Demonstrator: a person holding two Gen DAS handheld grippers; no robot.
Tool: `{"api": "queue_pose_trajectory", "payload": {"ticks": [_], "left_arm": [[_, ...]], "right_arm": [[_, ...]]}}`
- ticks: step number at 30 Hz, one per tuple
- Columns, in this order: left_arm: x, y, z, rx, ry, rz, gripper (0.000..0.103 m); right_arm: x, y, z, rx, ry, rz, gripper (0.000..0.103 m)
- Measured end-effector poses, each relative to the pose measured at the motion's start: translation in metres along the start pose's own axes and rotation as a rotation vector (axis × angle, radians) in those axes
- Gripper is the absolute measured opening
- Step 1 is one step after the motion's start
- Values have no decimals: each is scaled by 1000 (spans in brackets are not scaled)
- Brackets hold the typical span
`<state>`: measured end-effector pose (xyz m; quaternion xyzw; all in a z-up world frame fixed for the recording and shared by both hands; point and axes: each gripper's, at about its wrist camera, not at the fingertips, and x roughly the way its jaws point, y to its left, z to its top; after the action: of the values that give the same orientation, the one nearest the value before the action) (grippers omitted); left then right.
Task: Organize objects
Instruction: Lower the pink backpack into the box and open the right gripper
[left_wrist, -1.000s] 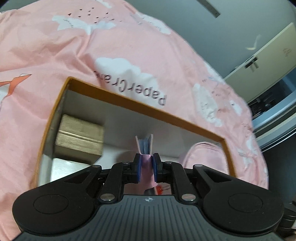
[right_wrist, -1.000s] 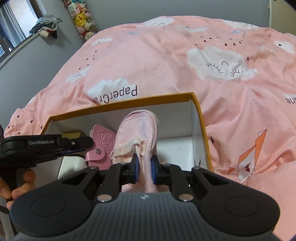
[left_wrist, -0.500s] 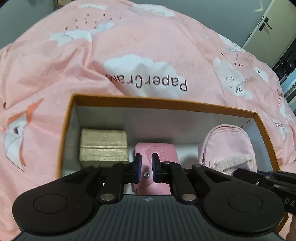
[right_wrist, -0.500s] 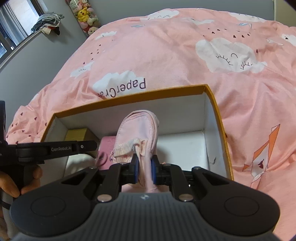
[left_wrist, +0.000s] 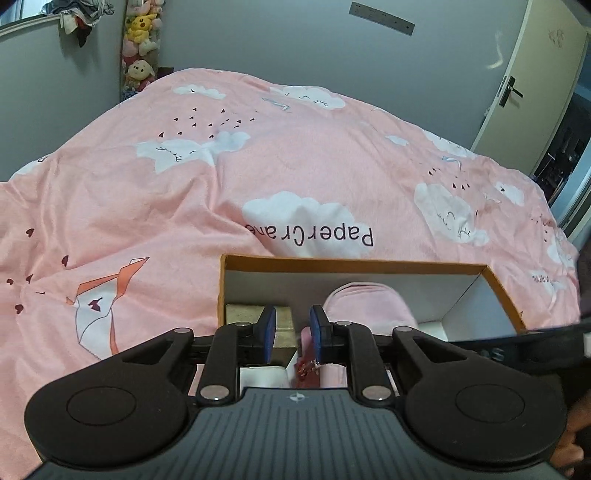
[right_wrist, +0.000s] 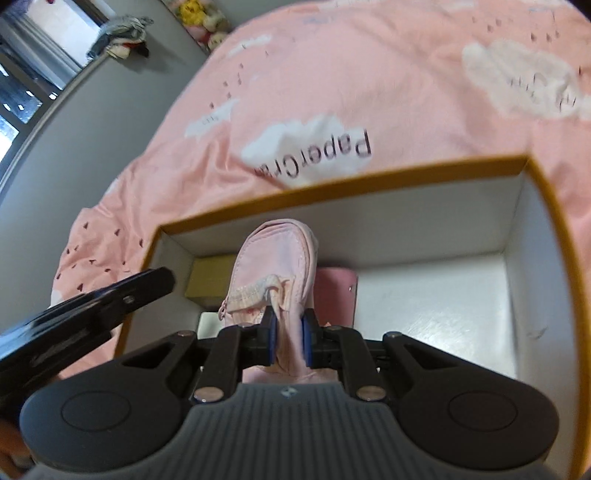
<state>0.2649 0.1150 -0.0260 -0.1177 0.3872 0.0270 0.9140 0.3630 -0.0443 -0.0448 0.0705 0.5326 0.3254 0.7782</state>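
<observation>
The right gripper (right_wrist: 287, 338) is clamped on the pink pouch (right_wrist: 275, 266), held inside the orange-rimmed box (right_wrist: 554, 229) toward its left end, on the pink bedspread (left_wrist: 295, 166). The box floor toward the right wall is left bare. The left gripper (left_wrist: 292, 334) is held parted, gripping nothing, above the near-left corner, where a gold case (left_wrist: 243, 314) and a pink wallet (right_wrist: 334, 295) are seen.

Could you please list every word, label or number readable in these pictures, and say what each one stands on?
"PaperCrane": printed on a white cloud of the pink duvet, just beyond the box.
Small print on the duvet at the right edge of the left wrist view: too small to read.
</observation>
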Motion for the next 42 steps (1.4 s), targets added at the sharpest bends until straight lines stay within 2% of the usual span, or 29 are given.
{"api": "queue_pose_trajectory", "payload": {"ticks": [3, 11, 15, 17, 20, 25, 30, 33, 42], "left_arm": [[4, 0, -5, 21, 0, 10, 21], [9, 2, -15, 39, 51, 11, 21], [9, -1, -17, 56, 56, 16, 21], [8, -4, -18, 66, 50, 18, 21], [2, -10, -20, 75, 30, 18, 22], [-22, -22, -26, 80, -60, 52, 25], [-50, -38, -38, 83, -129, 44, 26], [-66, -47, -46, 101, -144, 31, 26], [-116, -68, -69, 175, -181, -21, 26]], "right_arm": [[15, -4, 2, 27, 39, -22, 15], [41, -7, 9, 43, 125, -2, 16], [51, -2, 8, -10, 131, -70, 28], [51, 1, 7, -35, 127, -87, 30], [49, 10, 7, -90, 108, -129, 38], [23, 22, 4, -165, 25, -186, 46], [-22, 37, -15, -250, -98, -216, 46], [-51, 42, -34, -276, -173, -240, 46], [-131, 62, -107, -384, -385, -240, 47]]}}
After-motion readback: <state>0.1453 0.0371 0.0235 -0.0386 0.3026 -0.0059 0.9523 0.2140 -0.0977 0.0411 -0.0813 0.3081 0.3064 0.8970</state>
